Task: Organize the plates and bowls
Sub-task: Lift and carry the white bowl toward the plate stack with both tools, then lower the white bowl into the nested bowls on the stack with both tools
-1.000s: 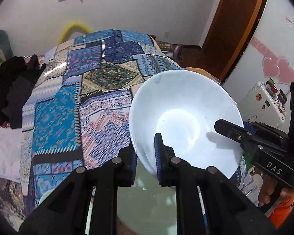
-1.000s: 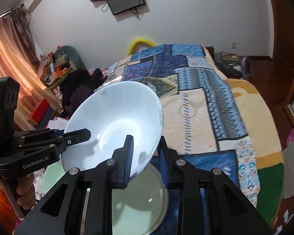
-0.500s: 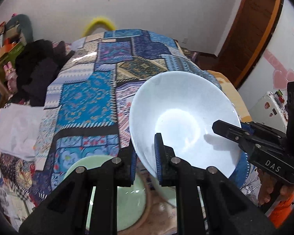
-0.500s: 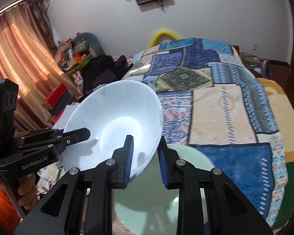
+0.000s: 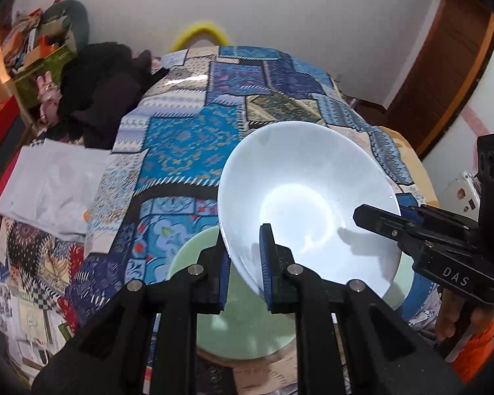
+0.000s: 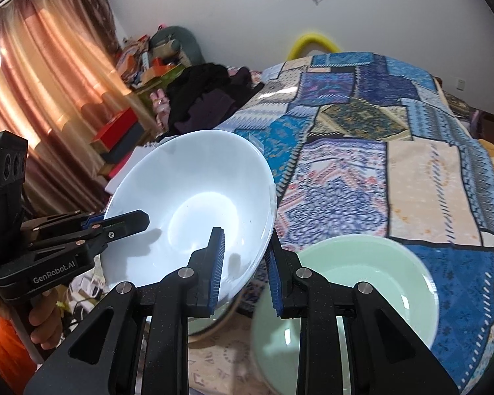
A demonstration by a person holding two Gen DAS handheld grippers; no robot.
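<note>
Both my claws, left claw (image 5: 244, 265) and right claw (image 6: 245, 268), clamp opposite rims of the tilted white bowl (image 6: 187, 210), carried above the green bowl (image 6: 372, 283) lying just below-right, nearer my right.

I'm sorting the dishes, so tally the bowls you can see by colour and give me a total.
White bowl: 1, gripped at its rim by both the left gripper and the right gripper.
Green bowl: 1, below it.
Total: 2 bowls.
</note>
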